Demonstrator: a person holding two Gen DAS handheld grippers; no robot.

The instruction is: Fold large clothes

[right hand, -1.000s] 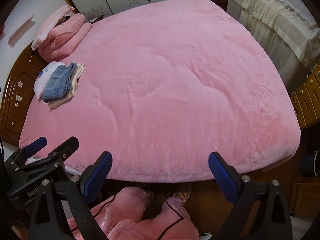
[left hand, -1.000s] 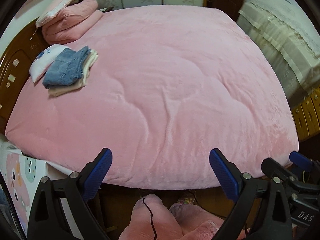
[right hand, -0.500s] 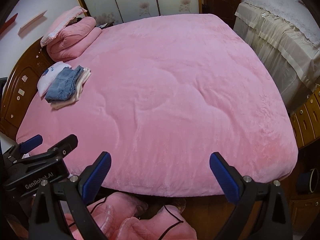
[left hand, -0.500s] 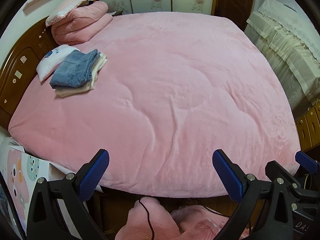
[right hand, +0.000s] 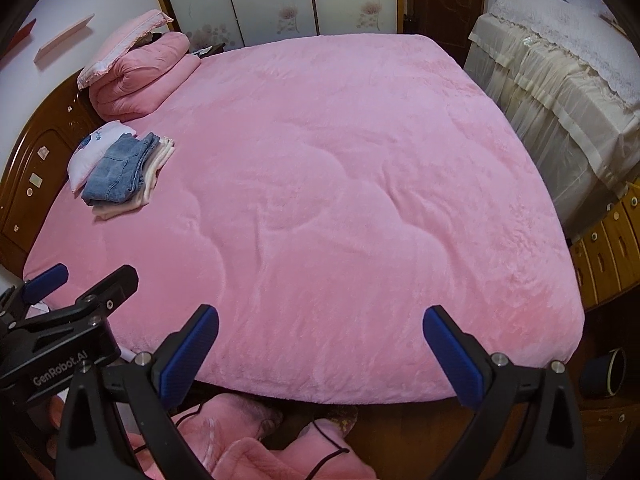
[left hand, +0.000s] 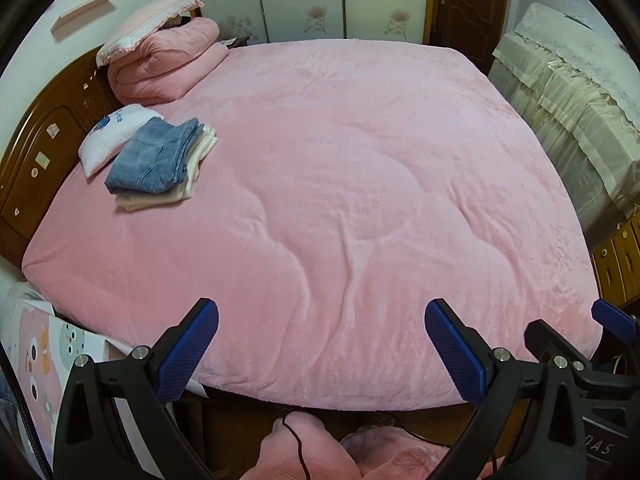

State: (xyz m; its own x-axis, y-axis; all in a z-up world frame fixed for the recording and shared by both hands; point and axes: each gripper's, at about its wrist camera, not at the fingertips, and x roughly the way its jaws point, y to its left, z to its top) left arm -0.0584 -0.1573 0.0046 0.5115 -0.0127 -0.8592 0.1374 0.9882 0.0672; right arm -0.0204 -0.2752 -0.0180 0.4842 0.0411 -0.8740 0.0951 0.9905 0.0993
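left gripper (left hand: 321, 344) spread wide, right gripper (right hand: 320, 344) likewise

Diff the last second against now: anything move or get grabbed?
Both grippers, left and right, tilted upward, so the bed slid lower in view and more far wall shows. Nothing grabbed; fingers wide open. Folded clothes stack and pink blanket unmoved.
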